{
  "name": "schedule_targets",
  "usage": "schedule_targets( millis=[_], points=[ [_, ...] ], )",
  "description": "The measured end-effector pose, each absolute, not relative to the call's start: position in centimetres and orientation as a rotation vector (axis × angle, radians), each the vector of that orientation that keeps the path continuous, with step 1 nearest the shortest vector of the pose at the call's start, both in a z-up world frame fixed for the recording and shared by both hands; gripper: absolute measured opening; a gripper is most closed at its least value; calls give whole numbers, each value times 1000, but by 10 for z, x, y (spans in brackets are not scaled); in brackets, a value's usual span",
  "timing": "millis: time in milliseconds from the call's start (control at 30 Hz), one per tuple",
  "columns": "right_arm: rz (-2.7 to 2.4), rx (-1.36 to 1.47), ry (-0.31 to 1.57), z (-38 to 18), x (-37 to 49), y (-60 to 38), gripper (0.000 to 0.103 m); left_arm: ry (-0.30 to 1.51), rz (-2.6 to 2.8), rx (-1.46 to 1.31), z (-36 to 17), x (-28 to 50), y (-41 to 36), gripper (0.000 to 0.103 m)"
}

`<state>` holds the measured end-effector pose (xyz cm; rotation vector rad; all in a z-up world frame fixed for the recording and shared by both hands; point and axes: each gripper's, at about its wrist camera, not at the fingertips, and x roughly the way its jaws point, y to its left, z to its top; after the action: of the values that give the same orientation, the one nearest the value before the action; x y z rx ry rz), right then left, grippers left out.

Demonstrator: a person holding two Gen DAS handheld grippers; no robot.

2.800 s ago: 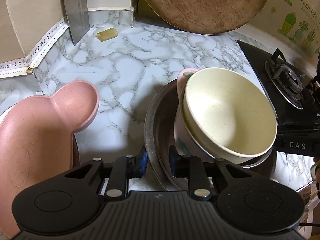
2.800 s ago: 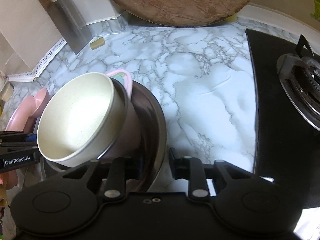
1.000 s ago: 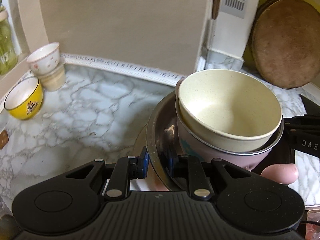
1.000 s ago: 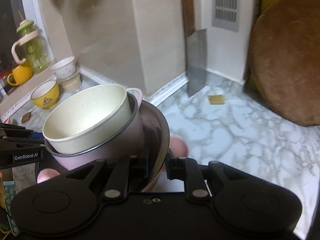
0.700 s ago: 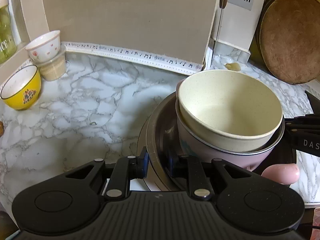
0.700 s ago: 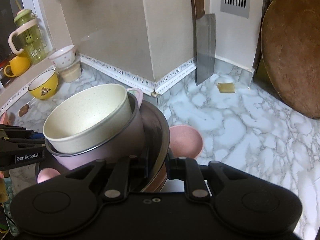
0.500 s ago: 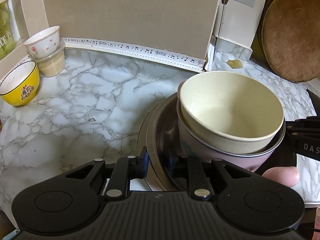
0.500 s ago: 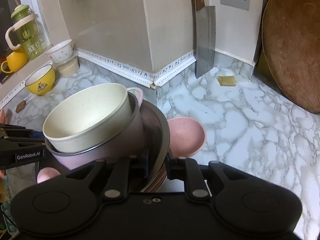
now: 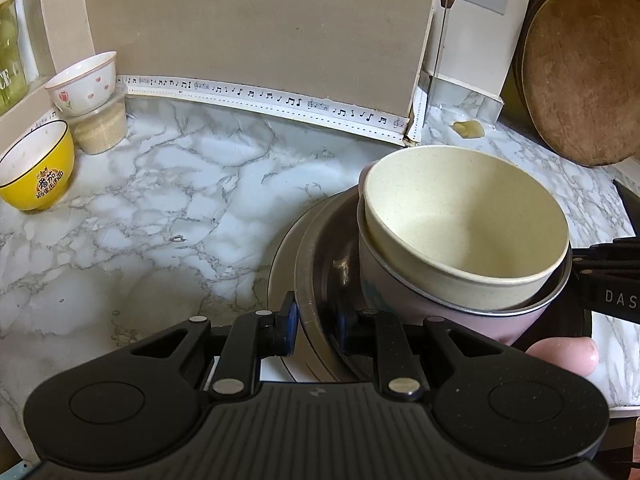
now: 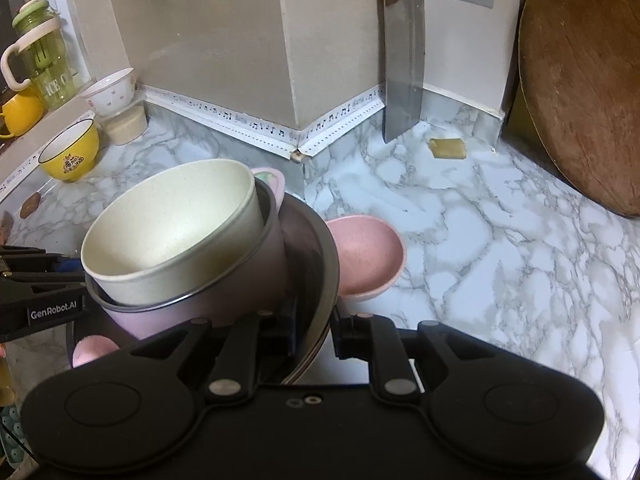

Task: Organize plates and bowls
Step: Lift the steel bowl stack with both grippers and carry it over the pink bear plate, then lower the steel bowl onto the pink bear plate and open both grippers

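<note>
Marble countertop underneath everything, with a round wooden board leaning at the far right and a cleaver propped against the wall corner. Above the counter, a steel plate carrying a pink cup with a cream bowl nested inside it. Left gripper clamped on the near-left rim of the steel plate, one finger outside, one inside. Right gripper likewise pinching the rim on the opposite side, cup and bowl just ahead and left of its fingers. Beneath the plate's right edge, partly hidden, a pink dish on the marble. Far left by the wall: yellow bowl, then a white floral bowl atop a small clear container.
</note>
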<state>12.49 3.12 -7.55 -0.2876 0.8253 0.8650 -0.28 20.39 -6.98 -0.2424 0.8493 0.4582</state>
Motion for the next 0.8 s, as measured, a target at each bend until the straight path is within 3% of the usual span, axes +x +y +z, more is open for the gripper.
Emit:
schedule_targets(
  millis=[133, 333, 400, 500, 567, 600, 733, 800],
  points=[
    [859, -287, 843, -75, 126, 32, 18, 849, 463, -245, -70, -3, 204, 18],
    [844, -266, 858, -72, 129, 27, 26, 845, 465, -263, -67, -7, 205, 19],
    [834, -256, 856, -70, 130, 23, 33, 839, 466, -269, -64, -10, 206, 20],
    [843, -234, 847, -64, 130, 14, 35, 819, 474, -264, -58, -16, 203, 31],
    [850, -219, 835, -59, 128, 9, 35, 796, 477, -259, -53, -21, 201, 52],
    [853, -211, 830, -56, 128, 6, 36, 785, 481, -255, -50, -24, 200, 57],
    [870, -165, 812, -46, 125, -7, 44, 753, 479, -239, -38, -33, 193, 59],
    [881, -144, 789, -40, 121, -15, 55, 741, 475, -233, -32, -36, 189, 59]
  ],
)
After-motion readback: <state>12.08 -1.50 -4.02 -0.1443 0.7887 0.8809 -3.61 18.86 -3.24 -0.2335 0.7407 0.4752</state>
